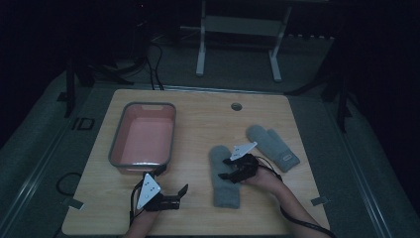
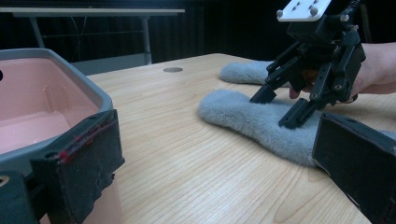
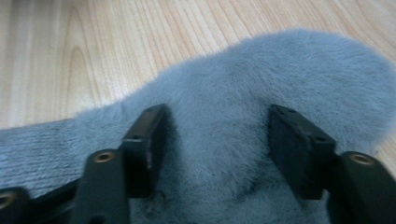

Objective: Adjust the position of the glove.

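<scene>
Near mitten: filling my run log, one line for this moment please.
right gripper: open, jaws astride near mitten | left gripper: open, idle by pink tub

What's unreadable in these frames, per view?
- High view: wording on the label of the far grey mitten is too small and dim.
- Right gripper view: whether the right gripper has pinched the near grey mitten or only presses its fur; the pile hides the pads.
- Left gripper view: the pink tub floor is cut off by the left gripper jaw and frame edge.

A dim lab: a wooden table [image 1: 198,114] on dark floor, cables [image 1: 153,64] trailing behind.
</scene>
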Tool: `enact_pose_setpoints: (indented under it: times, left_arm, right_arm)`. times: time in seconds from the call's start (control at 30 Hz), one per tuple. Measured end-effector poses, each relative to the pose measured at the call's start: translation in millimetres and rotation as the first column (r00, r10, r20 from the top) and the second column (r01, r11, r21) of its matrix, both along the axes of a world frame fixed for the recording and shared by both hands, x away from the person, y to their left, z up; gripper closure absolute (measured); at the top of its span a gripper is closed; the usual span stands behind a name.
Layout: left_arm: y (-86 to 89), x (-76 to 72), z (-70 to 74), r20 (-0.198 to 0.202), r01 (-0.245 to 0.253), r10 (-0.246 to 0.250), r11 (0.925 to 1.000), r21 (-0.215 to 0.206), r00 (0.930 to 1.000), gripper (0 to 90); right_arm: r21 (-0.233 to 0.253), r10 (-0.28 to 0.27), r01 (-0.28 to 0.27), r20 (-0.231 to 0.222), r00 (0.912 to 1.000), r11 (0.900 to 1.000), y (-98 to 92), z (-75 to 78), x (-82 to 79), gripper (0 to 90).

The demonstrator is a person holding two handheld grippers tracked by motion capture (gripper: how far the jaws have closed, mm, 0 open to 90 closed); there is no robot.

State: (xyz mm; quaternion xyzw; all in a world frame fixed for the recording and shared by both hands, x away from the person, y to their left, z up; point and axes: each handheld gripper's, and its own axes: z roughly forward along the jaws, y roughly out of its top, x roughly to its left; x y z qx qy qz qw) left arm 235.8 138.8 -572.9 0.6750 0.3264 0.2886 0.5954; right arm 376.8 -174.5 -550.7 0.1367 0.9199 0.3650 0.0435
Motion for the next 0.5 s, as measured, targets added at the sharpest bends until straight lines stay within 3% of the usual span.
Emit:
enact_pose_setpoints:
  times: [0.03,0.1,0.2,0.37,0.5]
  left_arm:
    - [0.2,0.1,0.0,-0.002,0.001,-0.001,1.0000,-0.001,1.0000,2.0]
    - [0.3,0.2,0.1,-0.002,0.001,-0.001,1.0000,-0.002,1.0000,2.1]
    - [0.4,0.2,0.1,-0.004,0.004,-0.004,1.0000,-0.004,1.0000,2.1]
    - [-0.1,-0.2,0.0,0.003,0.006,-0.006,1.0000,0.001,1.0000,2.1]
    - [-0.4,-0.4,0.0,0.004,0.007,-0.007,1.0000,0.001,1.0000,2.0]
  right_arm:
    - [0.004,0.006,-0.006,-0.016,0.9999,1.000,0.1,0.0,0.2,28.1]
    - [0.009,0.016,-0.016,-0.021,0.9996,1.000,0.3,0.1,0.7,27.6]
    - [0.034,-0.003,0.003,-0.018,0.9998,0.999,-0.6,7.9,-1.6,32.8]
    - [0.098,-0.030,0.029,0.015,0.9994,0.995,-12.4,28.6,-7.9,33.4]
    - [0.127,-0.064,0.063,0.004,0.9979,0.990,-28.2,43.6,-10.0,35.8]
